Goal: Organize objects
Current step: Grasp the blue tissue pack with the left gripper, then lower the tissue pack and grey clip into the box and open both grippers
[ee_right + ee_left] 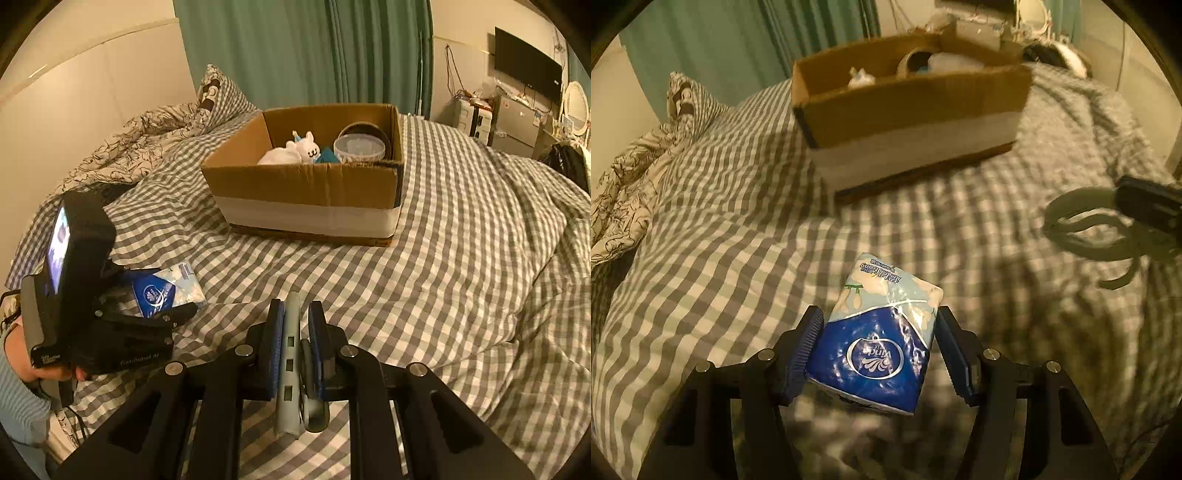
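Room: we see a bed covered by a grey-and-white checked duvet [461, 229], with green curtains [303, 51] on the far side and a dark screen [528, 62] on the far right wall.
Left gripper: in its own view we find the left gripper [877, 343] at the near edge, its two ribbed pads pressed against the sides of a tissue pack [882, 332], so we read it as clamped on the pack.
Tissue pack: blue with a white logo near us and pale floral print at its far end; it sits tilted between the pads, above the duvet. From the right wrist view we see the same pack [166, 288] at the near left, held in the black gripper body.
Right gripper: we see the right gripper [296, 325] at the near centre, its pads squeezed onto a pale grey-green cable bundle [291, 354] standing on edge between them.
Cable from the left view: the coiled loops [1086, 229] hang at the right, blurred, above the duvet.
Box: a cardboard box [306, 184] with a white band around its lower part stands on the duvet, well beyond both grippers.
Box contents: a white plush toy [295, 151], a clear round tub [358, 147] and a dark round tin [365, 129] behind it.
Far left: a black-and-white floral blanket [122, 147] lies crumpled near the wall.
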